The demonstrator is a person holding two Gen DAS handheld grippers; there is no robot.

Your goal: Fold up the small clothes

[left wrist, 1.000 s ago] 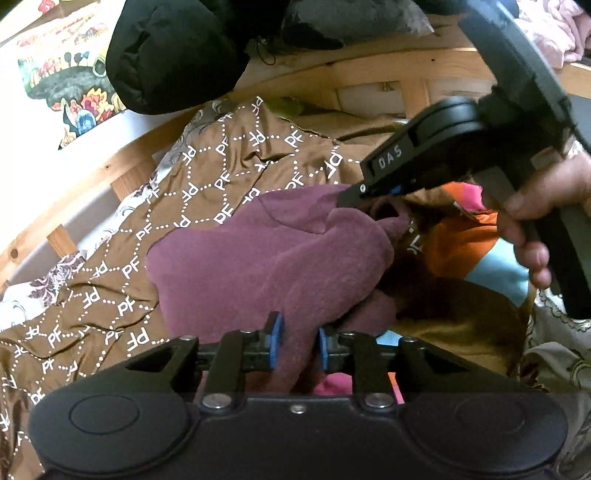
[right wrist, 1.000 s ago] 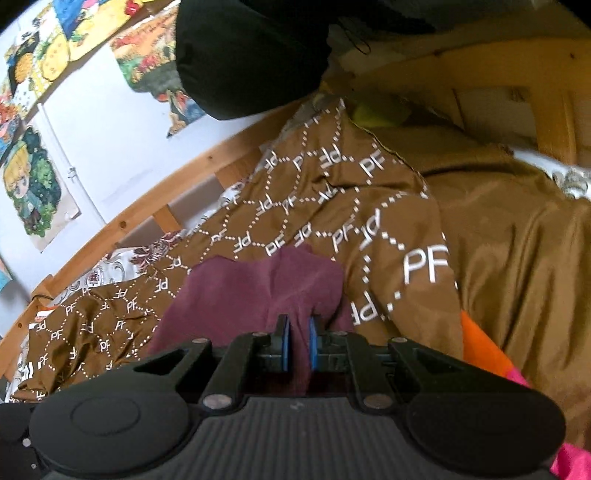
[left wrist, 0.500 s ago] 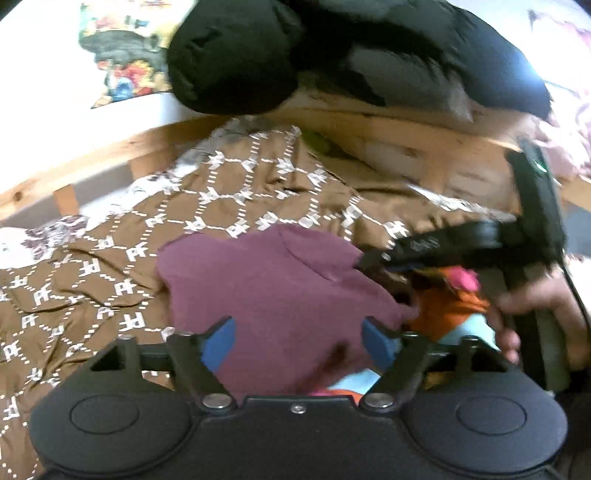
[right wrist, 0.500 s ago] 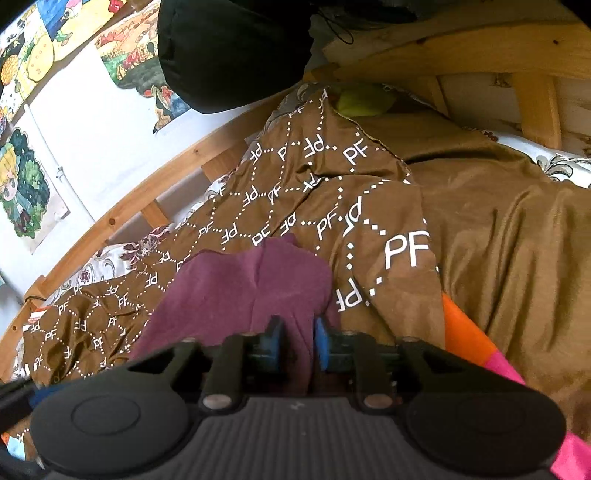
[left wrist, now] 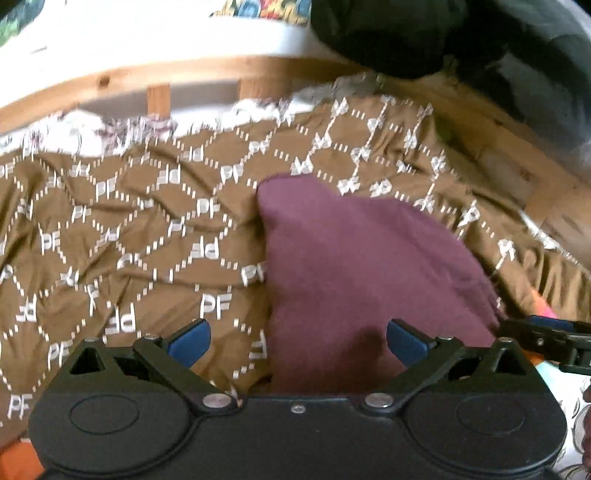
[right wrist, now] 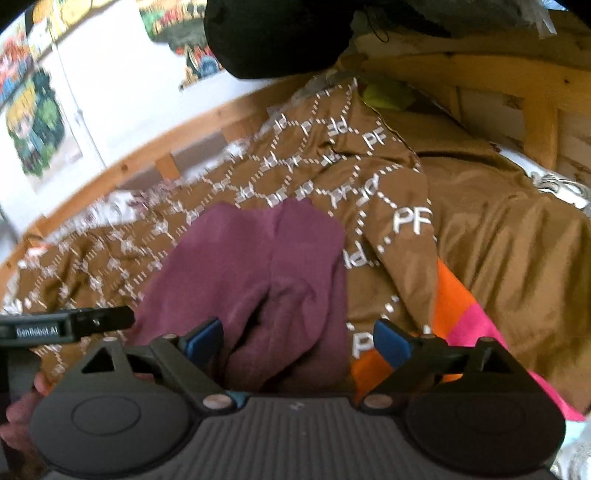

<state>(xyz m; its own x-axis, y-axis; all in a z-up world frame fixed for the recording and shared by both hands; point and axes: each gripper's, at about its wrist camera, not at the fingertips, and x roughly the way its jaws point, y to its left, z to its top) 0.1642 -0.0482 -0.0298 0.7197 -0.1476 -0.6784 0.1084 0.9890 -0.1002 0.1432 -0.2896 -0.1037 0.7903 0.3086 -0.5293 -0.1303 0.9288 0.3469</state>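
A small maroon garment (left wrist: pixel 362 266) lies folded on a brown blanket printed with white "PF" letters (left wrist: pixel 122 236). My left gripper (left wrist: pixel 297 341) is open and empty, its jaws wide, just above the garment's near edge. In the right wrist view the same garment (right wrist: pixel 266 266) lies with a crease down its middle. My right gripper (right wrist: pixel 297 341) is open and empty over the garment's near end. The right gripper's tip also shows in the left wrist view (left wrist: pixel 546 332), and the left gripper's tip in the right wrist view (right wrist: pixel 74 325).
A wooden bed rail (left wrist: pixel 159 79) runs along the far side below a white wall with posters (right wrist: pixel 33 122). A black bundle (right wrist: pixel 280 33) sits at the back. An orange and pink cloth (right wrist: pixel 461 317) lies right of the garment under the blanket's edge.
My right gripper has opened and let go of the maroon garment. My left gripper, open since half a second ago, has swung left. The garment now lies flat on the blanket.
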